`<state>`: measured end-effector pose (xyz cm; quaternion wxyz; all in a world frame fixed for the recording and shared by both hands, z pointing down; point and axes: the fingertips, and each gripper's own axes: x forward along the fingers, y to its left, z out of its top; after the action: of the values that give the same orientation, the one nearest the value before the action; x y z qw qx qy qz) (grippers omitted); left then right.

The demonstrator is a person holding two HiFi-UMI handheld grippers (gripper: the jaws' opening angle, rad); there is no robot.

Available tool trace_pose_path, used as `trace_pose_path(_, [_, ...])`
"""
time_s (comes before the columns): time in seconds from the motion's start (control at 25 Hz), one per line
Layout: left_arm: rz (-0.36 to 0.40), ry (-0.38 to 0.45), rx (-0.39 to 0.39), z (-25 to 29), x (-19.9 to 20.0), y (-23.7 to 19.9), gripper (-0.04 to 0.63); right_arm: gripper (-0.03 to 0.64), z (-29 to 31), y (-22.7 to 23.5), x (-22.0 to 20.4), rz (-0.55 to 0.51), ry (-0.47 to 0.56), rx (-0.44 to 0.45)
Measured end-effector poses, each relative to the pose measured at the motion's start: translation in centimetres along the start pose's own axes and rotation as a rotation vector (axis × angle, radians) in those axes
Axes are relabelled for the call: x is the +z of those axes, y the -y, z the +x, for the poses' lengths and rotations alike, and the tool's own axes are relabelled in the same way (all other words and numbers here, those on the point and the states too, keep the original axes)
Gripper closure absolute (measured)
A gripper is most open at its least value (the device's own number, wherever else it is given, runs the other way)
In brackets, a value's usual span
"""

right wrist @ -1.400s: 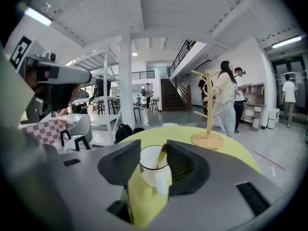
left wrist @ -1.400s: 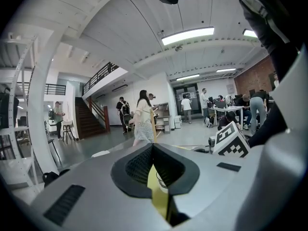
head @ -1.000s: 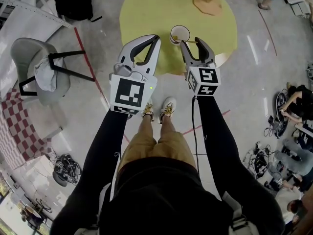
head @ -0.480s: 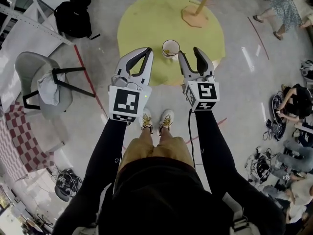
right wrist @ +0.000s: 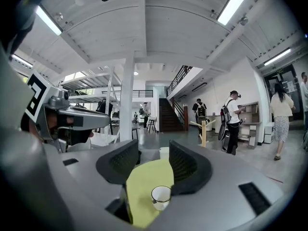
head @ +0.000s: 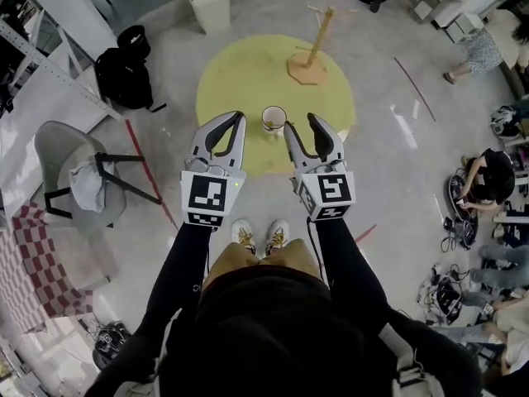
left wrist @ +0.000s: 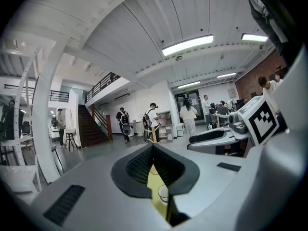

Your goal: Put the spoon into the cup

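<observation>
left tongs: my left gripper (head: pixel 238 117) is pinched closed, tips touching, with nothing in them. In the left gripper view (left wrist: pixel 153 146) there's only a sliver of gap lower down, between the pads.

right tongs: my right gripper (head: pixel 300 124) has its jaws clearly apart and isn't holding anything. In the right gripper view (right wrist: pixel 154 150) the gap between the pads is bare, with the table past it.

cup: the white cup (head: pixel 274 120) stands upright on the yellow round table (head: pixel 240 81), near the edge closest to me. It's just ahead of both grippers and between them, and neither one touches it. It also shows low down in the right gripper view (right wrist: pixel 160 195) and peeks through the left one's slit (left wrist: pixel 163 193).

spoon: honestly can't spot it; the inside of the cup is too small to tell.

other stuff: a wooden stand (head: pixel 310 56) is at the far side of the table, a white bin (head: pixel 211 8) is on the floor beyond it, and a grey chair (head: pixel 62 151) is off to my left.
</observation>
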<state>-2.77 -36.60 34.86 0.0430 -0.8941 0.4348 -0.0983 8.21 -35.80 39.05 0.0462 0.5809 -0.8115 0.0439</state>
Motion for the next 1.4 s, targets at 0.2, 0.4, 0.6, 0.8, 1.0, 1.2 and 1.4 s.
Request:
trace_pose_path(0.2, [0.010,0.025,0.007,-1.0,1.6,-0.2,0.578,0.506,-1.3,-0.8,2.4,-0.042,0.054,0.017])
trace_pose_path(0.4, [0.023,0.049,-0.004,-1.8,3.2,0.4,0.579,0.589,-2.3,-2.0,4.9,-0.071,0.101,0.075])
trace_pose_path(0.6, [0.029,0.074,-0.013,-2.2,4.0,0.5,0.578,0.591,-2.4,-3.6,6.5,-0.117,0.113,0.118])
trace_pose_path(0.8, [0.036,0.099,-0.022,-2.8,4.9,0.7,0.579,0.591,-3.0,-3.8,6.5,-0.133,0.105,0.119])
trace_pose_path(1.0, [0.046,0.117,-0.025,-3.2,5.7,0.6,0.580,0.591,-3.3,-3.6,5.9,-0.144,0.090,0.111])
trace_pose_path(1.2, [0.061,0.140,-0.046,-3.6,6.5,0.9,0.580,0.591,-4.0,-3.4,4.7,-0.133,0.061,0.098])
trace_pose_path(1.4, [0.068,0.127,-0.059,-3.5,6.2,0.7,0.580,0.591,-3.7,-3.0,4.5,-0.117,0.058,0.081])
